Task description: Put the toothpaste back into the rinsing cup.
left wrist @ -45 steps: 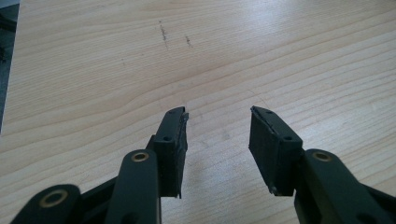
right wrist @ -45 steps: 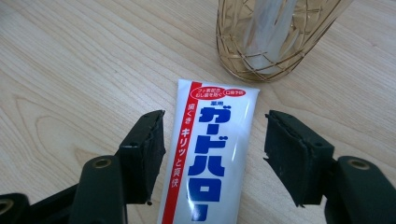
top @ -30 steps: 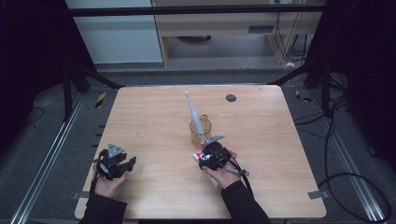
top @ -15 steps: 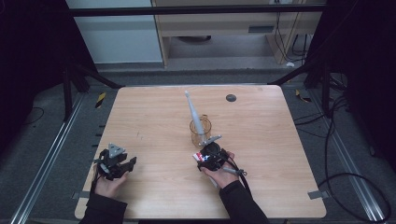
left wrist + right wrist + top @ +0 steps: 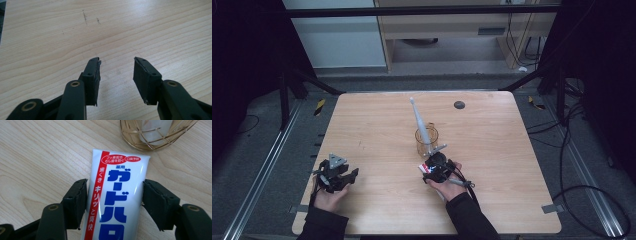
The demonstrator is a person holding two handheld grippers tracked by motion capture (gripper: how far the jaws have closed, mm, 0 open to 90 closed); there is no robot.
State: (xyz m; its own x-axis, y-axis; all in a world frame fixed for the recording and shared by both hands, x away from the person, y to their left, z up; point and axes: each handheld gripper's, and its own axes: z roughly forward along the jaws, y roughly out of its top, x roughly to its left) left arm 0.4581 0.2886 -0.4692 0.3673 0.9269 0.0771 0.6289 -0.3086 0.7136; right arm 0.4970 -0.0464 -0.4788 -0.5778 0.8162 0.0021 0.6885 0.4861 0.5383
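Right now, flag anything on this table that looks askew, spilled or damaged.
Nothing is spilled or broken. The white toothbrush leans steeply out of the amber glass cup rather than standing upright. The toothpaste tube sits between the right hand-held gripper's jaws, near the cup. The left hand-held gripper is open over the bare table.

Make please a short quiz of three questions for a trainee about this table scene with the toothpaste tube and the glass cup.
1. True or false: the right gripper has the white toothpaste tube with blue and red print between its jaws.
2. What stands in the amber glass cup on the light wooden table?
3. The left gripper is: A) open with nothing in it; B) shut on a spoon; C) holding the cup.

Key: 1 true. 2 a long white tapered object, leaning. 3 A.
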